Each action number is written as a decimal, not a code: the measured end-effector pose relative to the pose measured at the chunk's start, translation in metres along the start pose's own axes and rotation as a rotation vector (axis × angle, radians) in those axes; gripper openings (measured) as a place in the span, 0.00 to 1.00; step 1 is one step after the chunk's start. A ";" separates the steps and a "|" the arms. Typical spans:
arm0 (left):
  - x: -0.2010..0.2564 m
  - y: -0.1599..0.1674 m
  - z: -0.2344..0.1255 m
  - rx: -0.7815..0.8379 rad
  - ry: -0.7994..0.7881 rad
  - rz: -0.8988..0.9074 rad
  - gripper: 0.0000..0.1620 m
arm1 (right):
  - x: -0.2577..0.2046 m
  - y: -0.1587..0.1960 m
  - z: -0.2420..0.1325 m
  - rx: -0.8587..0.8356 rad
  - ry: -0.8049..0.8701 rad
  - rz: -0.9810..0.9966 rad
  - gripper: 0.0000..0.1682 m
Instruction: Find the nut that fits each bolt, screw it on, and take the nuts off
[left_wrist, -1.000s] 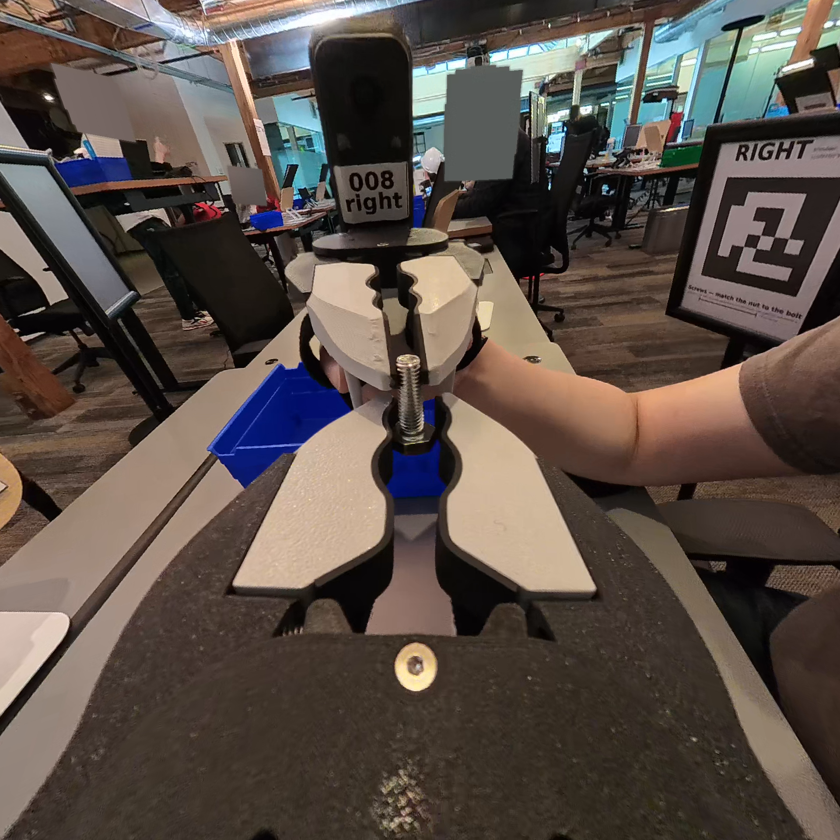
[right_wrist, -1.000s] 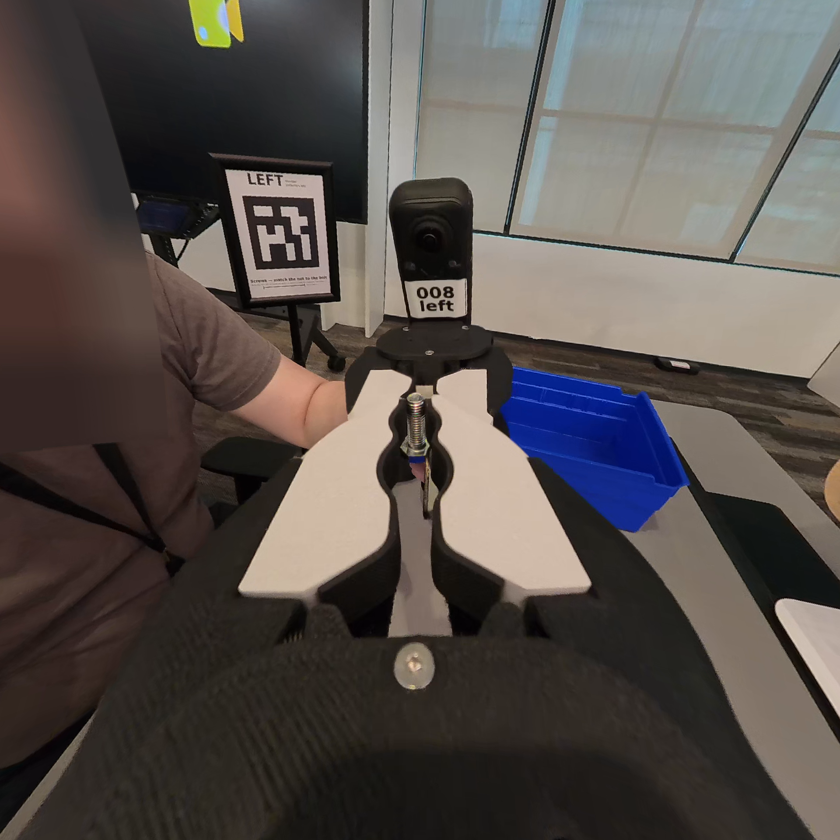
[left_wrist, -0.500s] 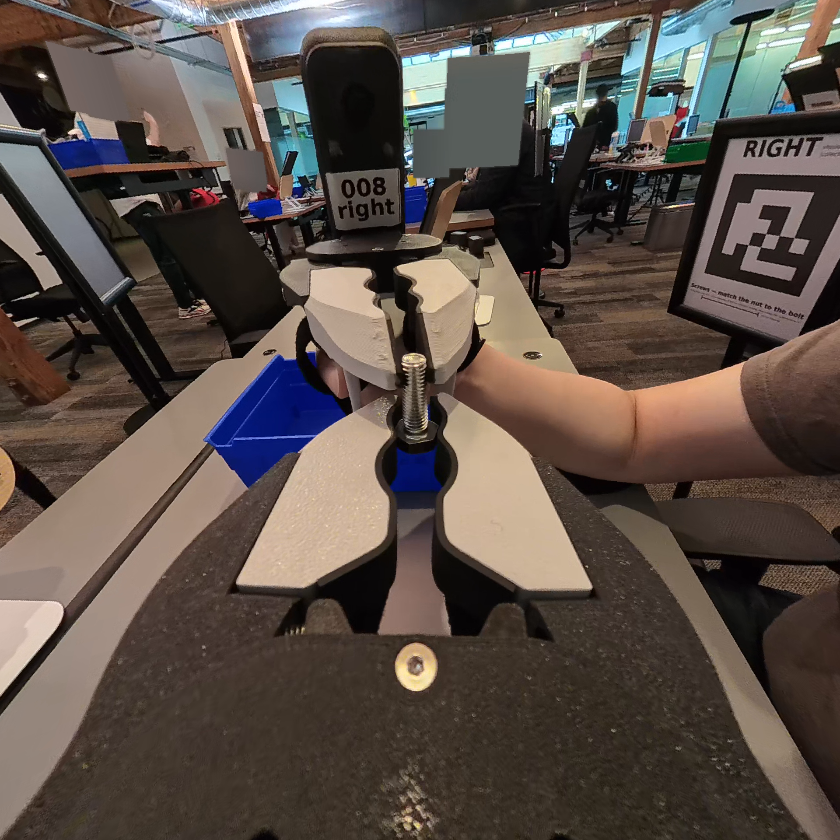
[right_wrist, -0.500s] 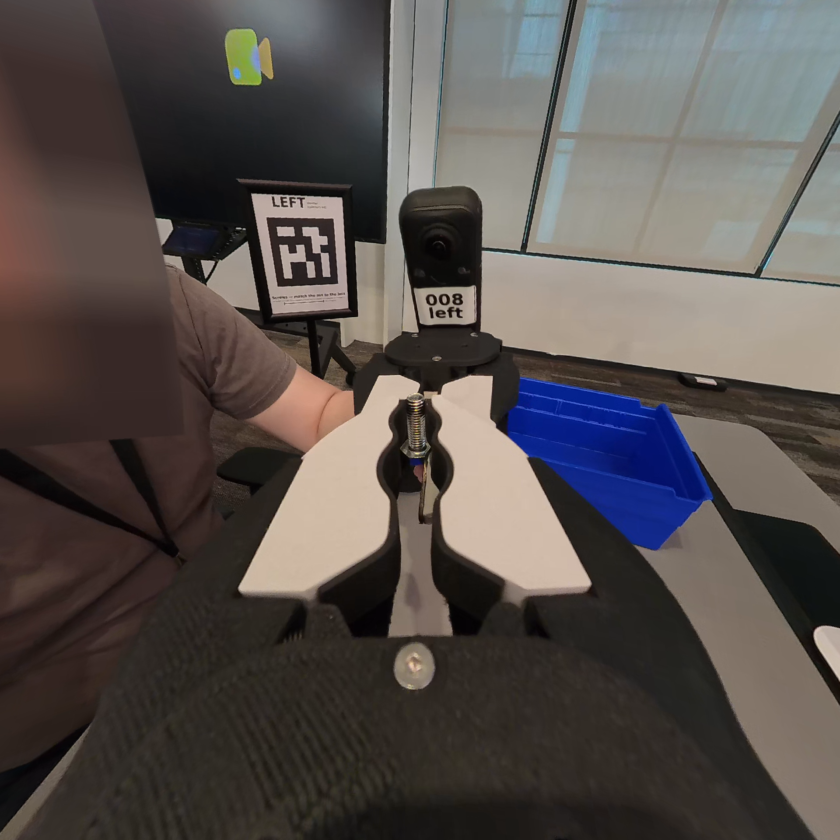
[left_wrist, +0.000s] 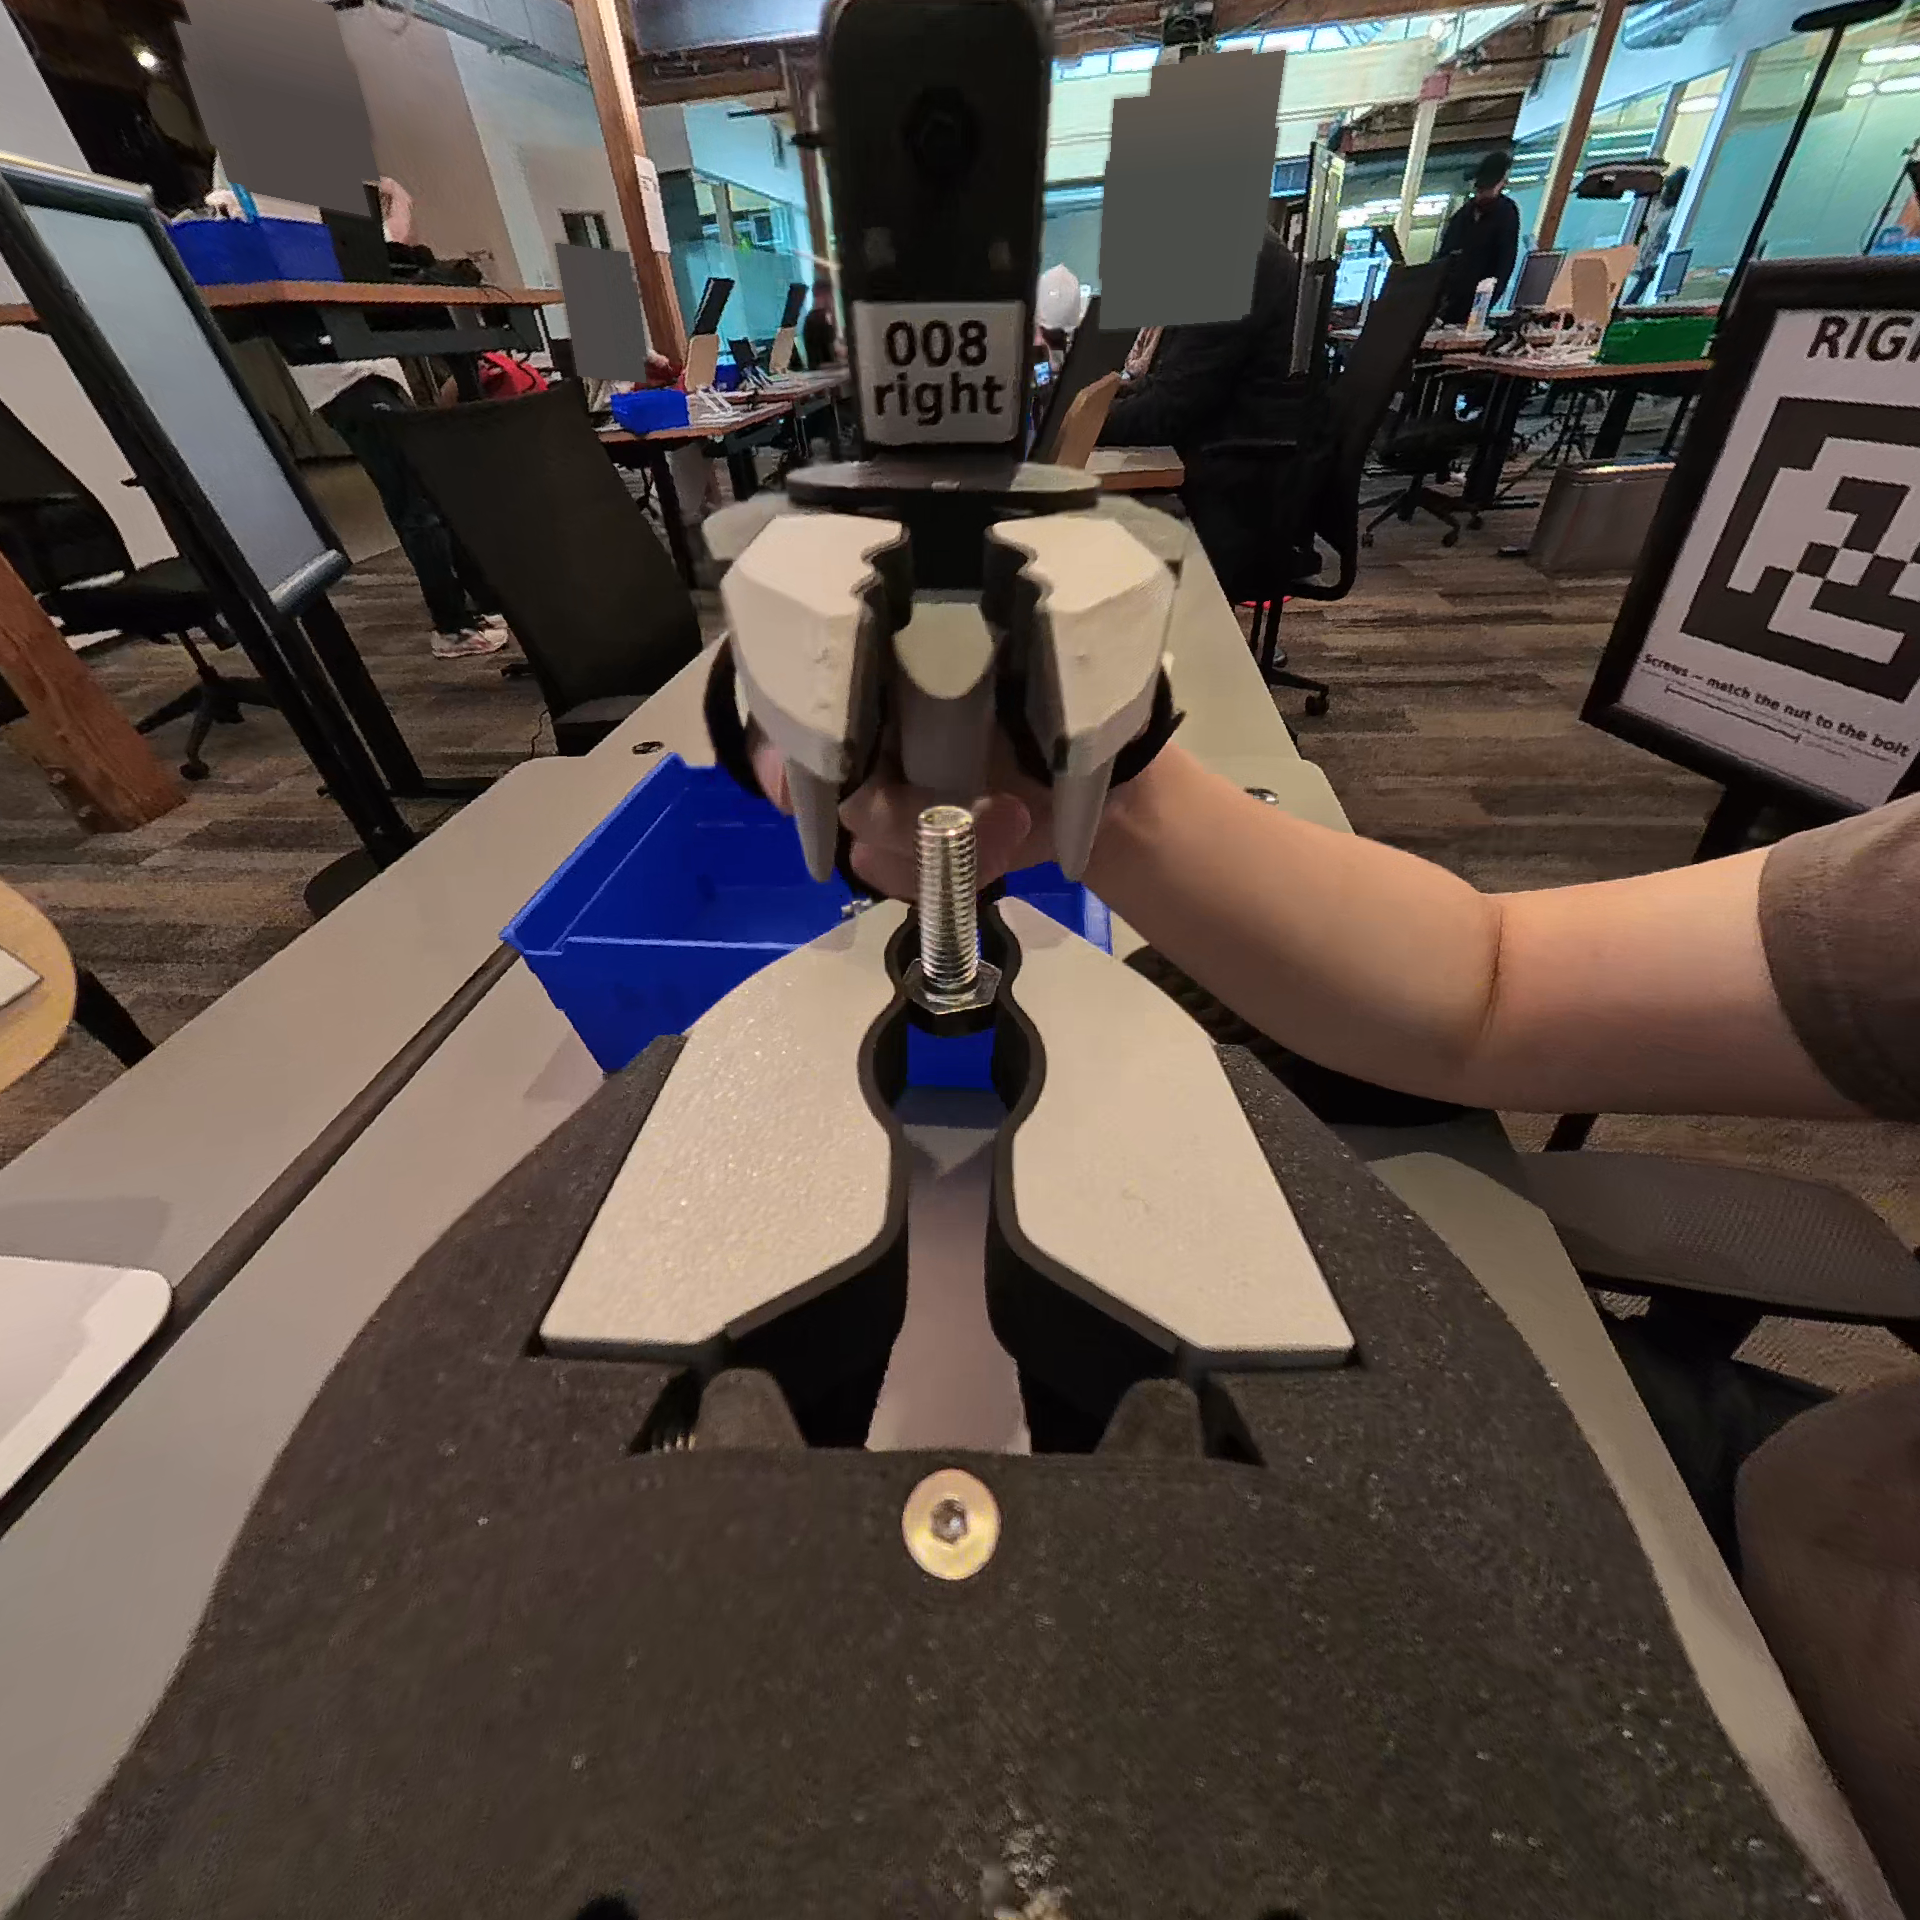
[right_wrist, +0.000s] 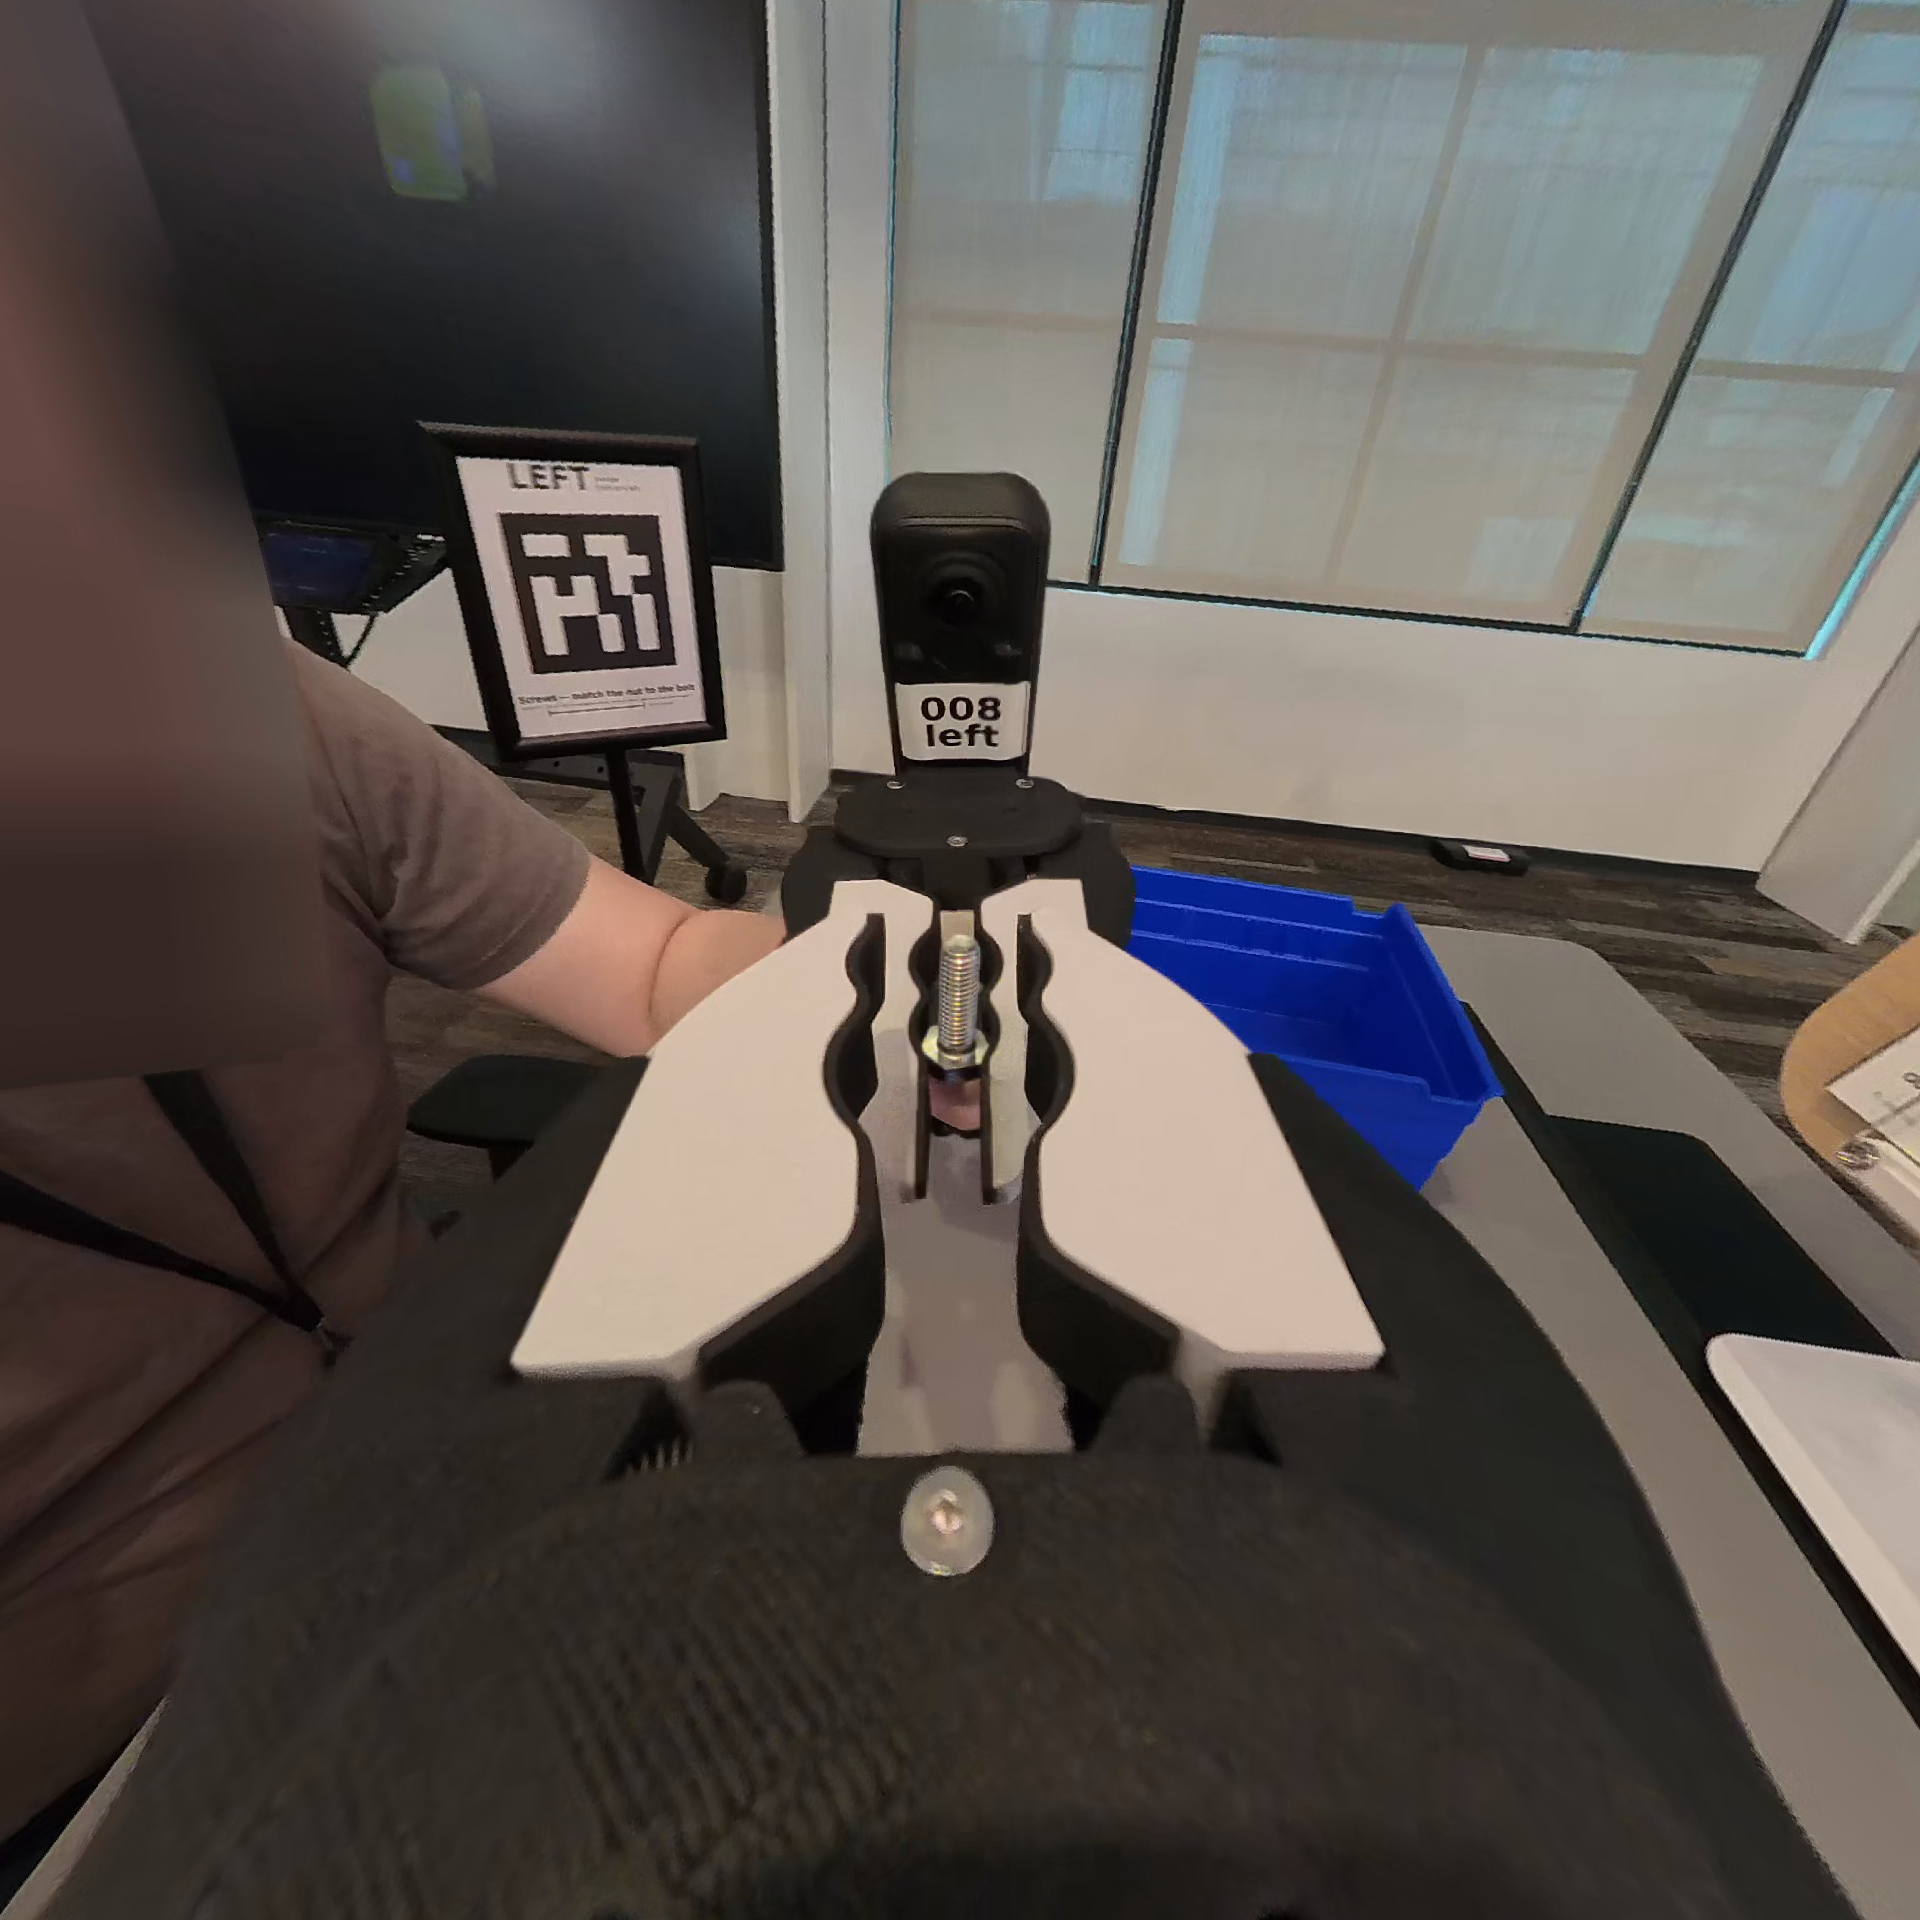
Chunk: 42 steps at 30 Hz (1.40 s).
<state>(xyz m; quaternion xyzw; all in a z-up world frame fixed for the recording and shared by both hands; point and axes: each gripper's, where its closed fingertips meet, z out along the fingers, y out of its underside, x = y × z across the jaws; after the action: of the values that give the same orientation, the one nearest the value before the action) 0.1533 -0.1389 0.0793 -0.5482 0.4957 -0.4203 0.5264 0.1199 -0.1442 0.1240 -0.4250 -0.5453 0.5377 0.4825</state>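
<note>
A silver bolt (left_wrist: 945, 894) stands upright with a hex nut (left_wrist: 951, 982) threaded low on its shank. My left gripper (left_wrist: 948, 935) is shut on the bolt just under the nut. My right gripper (left_wrist: 945, 842) faces it from behind the bolt, open, its fingertips (left_wrist: 821, 831) apart on either side and clear of the thread. In the right wrist view my right gripper (right_wrist: 956, 914) is open, its jaws wide either side of the bolt (right_wrist: 956, 987) and nut (right_wrist: 956, 1051). The left gripper (right_wrist: 958, 1101) holds the bolt from below.
A blue bin (left_wrist: 675, 914) stands on the grey table (left_wrist: 312, 1039) behind the grippers, also in the right wrist view (right_wrist: 1299, 997). Framed marker signs (left_wrist: 1818, 540) (right_wrist: 592, 592) stand off the table. A person's arm (left_wrist: 1351, 987) reaches in. A white sheet (right_wrist: 1829, 1455) lies at the table edge. The tips of one gripper are about 5 cm away from the tips of the other.
My right gripper was shut around the bolt's thread and has now opened and let go. My left gripper still holds the bolt upright.
</note>
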 end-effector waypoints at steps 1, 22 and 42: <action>-0.002 0.001 0.000 -0.007 -0.004 -0.015 0.06 | 0.002 -0.001 -0.001 -0.007 0.022 -0.002 0.15; -0.030 0.013 -0.014 -0.074 -0.063 -0.160 0.06 | 0.023 0.009 -0.016 -0.157 0.215 0.041 0.14; -0.073 -0.039 -0.122 -0.019 -0.305 -0.062 0.06 | 0.051 0.244 -0.067 -1.342 0.100 0.052 0.09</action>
<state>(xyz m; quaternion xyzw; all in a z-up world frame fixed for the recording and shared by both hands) 0.0262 -0.0883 0.1337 -0.6258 0.3968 -0.3434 0.5771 0.1635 -0.0675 -0.1188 -0.6701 -0.7279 0.0735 0.1253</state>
